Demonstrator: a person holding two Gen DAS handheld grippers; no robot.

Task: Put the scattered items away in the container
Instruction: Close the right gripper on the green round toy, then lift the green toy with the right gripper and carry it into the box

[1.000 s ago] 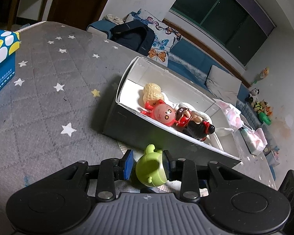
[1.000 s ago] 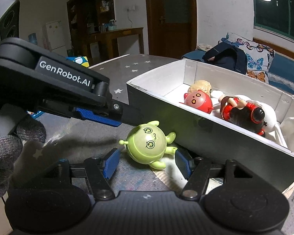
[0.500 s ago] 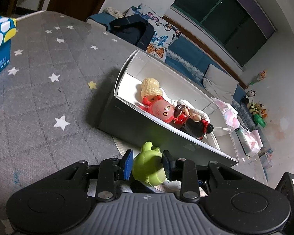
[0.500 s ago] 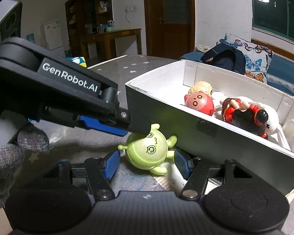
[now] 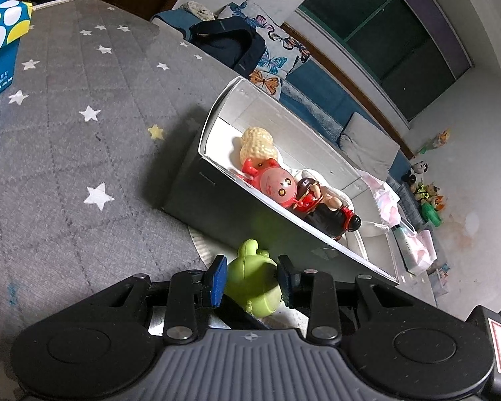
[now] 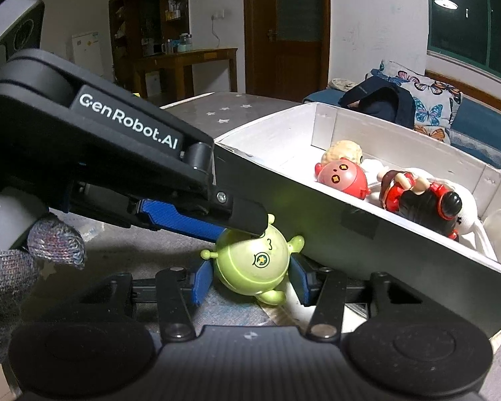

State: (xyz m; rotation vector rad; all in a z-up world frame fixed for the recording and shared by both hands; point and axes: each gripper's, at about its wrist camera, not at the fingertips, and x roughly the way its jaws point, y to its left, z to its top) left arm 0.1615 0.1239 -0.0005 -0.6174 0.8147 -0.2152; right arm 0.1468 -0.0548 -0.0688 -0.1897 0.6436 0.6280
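Note:
A green round toy figure (image 5: 252, 279) lies on the grey starred cloth beside the near wall of the white box (image 5: 217, 197). My left gripper (image 5: 250, 279) is shut on the green toy, blue pads on both sides. In the right wrist view the green toy (image 6: 254, 262) sits between the pads of my right gripper (image 6: 250, 279), which has closed around it; the left gripper's fingers (image 6: 197, 224) press on it from above left. The box (image 6: 350, 230) holds a red round toy (image 6: 342, 178), a peanut-shaped toy (image 6: 342, 150) and a black and red doll (image 6: 421, 202).
A blue and yellow carton (image 5: 0, 50) stands at the table's far left. A sofa with a dark backpack (image 5: 227, 45) and butterfly cushions lies behind the table. A gloved hand (image 6: 23, 267) holds the left gripper. Pink packets (image 5: 414, 237) lie beyond the box's right end.
My right gripper's pads have closed in on the green toy from both sides. The left gripper has stayed shut on it, and the toy has tilted over slightly beside the box.

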